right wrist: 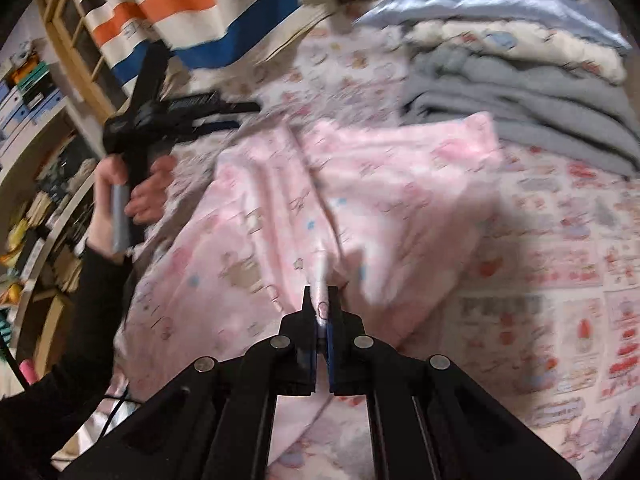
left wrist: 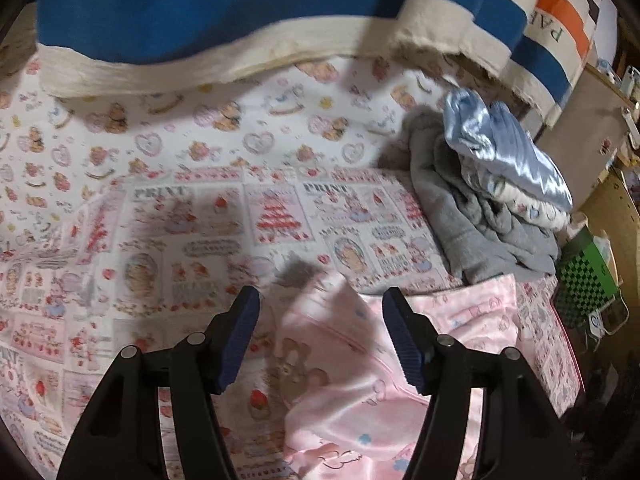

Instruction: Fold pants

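Note:
The pink satin pants [right wrist: 280, 216] with small cartoon prints lie on the patterned bed sheet [right wrist: 560, 248]. My right gripper [right wrist: 322, 300] is shut on a pinched fold of the pants and holds it up, with cloth draping to both sides. My left gripper [left wrist: 320, 312] is open and empty, hovering just above one end of the pants [left wrist: 360, 380]. In the right wrist view the left gripper [right wrist: 244, 114] shows at the far left of the pants, held in a hand.
A stack of folded clothes [left wrist: 492, 184], grey under pale blue satin, sits on the bed's right side; it also shows in the right wrist view [right wrist: 520, 80]. A blue-and-cream striped blanket [left wrist: 224, 12] lies along the back. Shelves [right wrist: 36, 128] stand left.

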`<state>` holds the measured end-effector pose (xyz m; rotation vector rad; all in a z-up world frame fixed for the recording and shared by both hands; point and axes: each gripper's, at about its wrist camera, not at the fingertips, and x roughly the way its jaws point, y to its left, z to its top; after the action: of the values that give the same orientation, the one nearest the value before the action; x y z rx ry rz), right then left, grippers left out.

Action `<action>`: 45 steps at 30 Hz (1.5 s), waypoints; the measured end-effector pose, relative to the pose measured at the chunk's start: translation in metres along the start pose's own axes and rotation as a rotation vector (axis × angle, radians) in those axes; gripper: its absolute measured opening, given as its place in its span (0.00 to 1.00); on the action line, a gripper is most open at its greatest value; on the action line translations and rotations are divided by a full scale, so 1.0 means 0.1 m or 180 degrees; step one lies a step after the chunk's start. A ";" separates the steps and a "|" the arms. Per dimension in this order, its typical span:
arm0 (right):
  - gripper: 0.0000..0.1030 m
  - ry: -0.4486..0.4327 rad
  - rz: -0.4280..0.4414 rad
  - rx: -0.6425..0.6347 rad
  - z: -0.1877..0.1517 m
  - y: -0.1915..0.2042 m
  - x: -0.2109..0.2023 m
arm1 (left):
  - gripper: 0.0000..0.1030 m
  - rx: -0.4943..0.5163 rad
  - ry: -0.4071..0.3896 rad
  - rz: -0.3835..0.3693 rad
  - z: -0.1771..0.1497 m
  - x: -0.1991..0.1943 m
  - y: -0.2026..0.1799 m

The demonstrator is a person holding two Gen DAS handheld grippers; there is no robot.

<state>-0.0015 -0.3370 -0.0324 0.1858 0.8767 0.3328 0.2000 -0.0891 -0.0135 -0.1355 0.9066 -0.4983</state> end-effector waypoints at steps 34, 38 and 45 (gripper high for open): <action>0.42 -0.0377 -0.0700 0.0325 0.97 -0.93 0.16 | 0.63 0.0073 0.0140 0.0337 -0.03 0.21 -0.04; 0.42 -0.0129 -0.0542 0.0278 1.01 -1.10 0.43 | 0.62 0.0000 0.0131 0.0303 -0.06 0.33 -0.03; 0.14 -0.0021 -0.0076 0.0205 1.06 -1.17 0.63 | 0.05 0.0012 0.0044 0.0235 -0.08 0.30 -0.08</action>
<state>0.1431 -0.4261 -0.0458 0.2357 0.8830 0.2817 0.2060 -0.1095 -0.0373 -0.0950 0.9210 -0.4328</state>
